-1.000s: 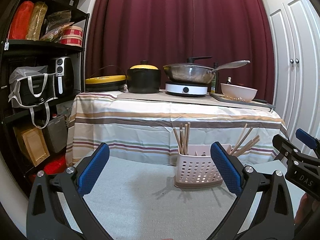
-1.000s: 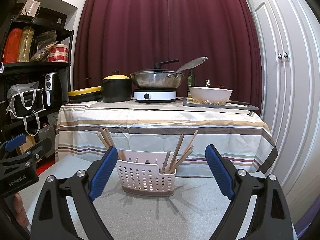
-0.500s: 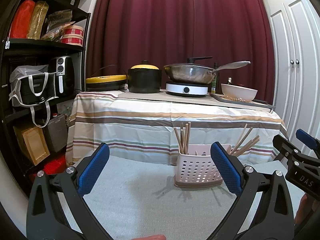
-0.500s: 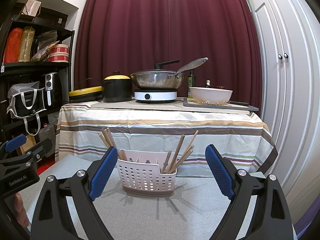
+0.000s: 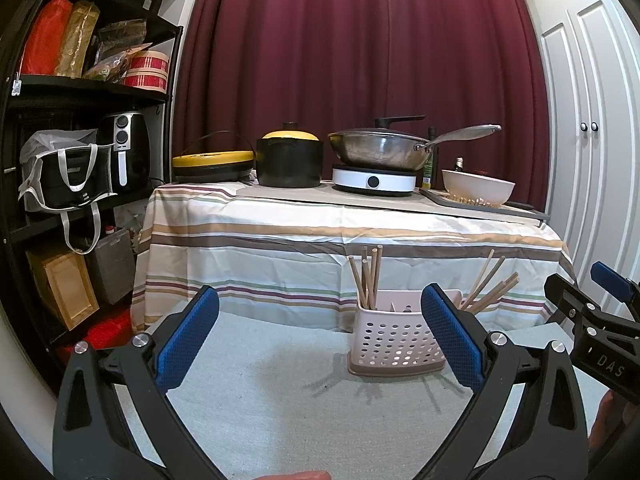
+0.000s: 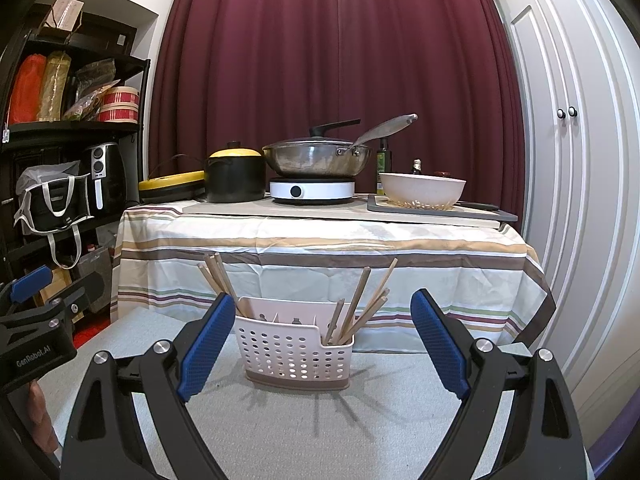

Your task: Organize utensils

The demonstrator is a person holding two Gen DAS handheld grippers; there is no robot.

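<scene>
A pink perforated utensil basket [image 5: 394, 340] stands on a grey-white cloth-covered surface [image 5: 280, 400]. It also shows in the right wrist view [image 6: 294, 350]. Wooden chopsticks stand in its left compartment [image 6: 216, 276] and lean in its right compartment [image 6: 360, 308]. My left gripper [image 5: 320, 332] is open and empty, held short of the basket and to its left. My right gripper [image 6: 324, 340] is open and empty, with the basket framed between its blue pads [image 6: 206, 348]. Each gripper shows at the edge of the other's view.
Behind the basket is a table with a striped cloth [image 6: 320, 248] bearing a black pot [image 6: 234, 174], a wok on an induction plate [image 6: 316, 158] and a white bowl [image 6: 422, 190]. A black shelf rack [image 5: 60, 160] stands left, white cupboard doors [image 6: 568, 160] right.
</scene>
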